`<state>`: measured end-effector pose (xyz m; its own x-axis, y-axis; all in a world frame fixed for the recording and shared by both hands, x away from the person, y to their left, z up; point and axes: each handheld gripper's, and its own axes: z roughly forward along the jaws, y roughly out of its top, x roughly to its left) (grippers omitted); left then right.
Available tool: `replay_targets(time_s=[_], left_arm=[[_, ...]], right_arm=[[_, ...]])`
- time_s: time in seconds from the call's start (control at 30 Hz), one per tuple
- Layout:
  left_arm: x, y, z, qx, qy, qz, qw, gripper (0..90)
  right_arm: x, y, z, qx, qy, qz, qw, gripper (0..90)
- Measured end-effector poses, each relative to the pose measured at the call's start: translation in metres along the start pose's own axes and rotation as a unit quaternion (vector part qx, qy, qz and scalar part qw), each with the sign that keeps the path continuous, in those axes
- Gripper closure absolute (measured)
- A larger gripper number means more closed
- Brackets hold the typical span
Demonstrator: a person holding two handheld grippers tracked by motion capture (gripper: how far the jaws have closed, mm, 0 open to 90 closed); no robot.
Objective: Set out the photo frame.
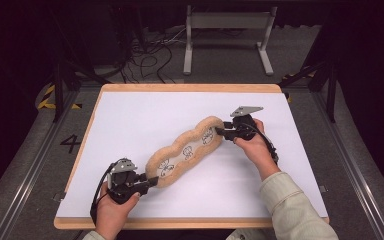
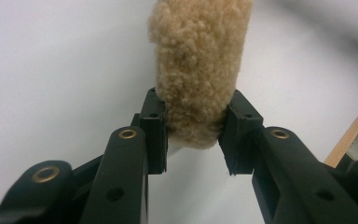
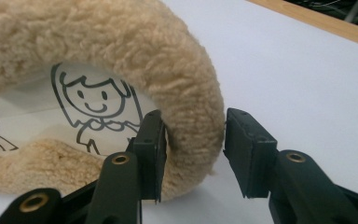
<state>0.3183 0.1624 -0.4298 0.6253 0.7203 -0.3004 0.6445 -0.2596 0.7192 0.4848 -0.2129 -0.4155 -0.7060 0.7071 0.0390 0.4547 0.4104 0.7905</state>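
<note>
Since the fuzzy tan pouch point(image 1: 187, 151) lies stretched diagonally across the white bench point(image 1: 130, 115) between both tools, one uneven tug could twist it or drag it toward the edge. The left hand-held gripper point(image 2: 193, 133) is clamped partway shut on the pouch's near end, pads squeezing the fleece. The right hand-held gripper point(image 3: 193, 144) straddles the far rim, one pad touching and the other just clear, so that end could slip free.
</note>
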Motion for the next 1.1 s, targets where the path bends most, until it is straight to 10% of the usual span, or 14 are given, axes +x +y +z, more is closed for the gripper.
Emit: replay_targets(time_s=[0.4,1.1], left_arm=[[0.001,0.003,0.000,0.003,0.013,-0.002,0.9999,66.7],[0.014,0.038,-0.003,-0.046,0.046,0.038,0.9972,66.2]], right_arm=[[-0.001,0.000,-0.007,0.008,0.003,-0.019,0.9998,70.8],[0.029,-0.017,-0.088,-0.037,-0.043,-0.042,0.9975,67.7]])
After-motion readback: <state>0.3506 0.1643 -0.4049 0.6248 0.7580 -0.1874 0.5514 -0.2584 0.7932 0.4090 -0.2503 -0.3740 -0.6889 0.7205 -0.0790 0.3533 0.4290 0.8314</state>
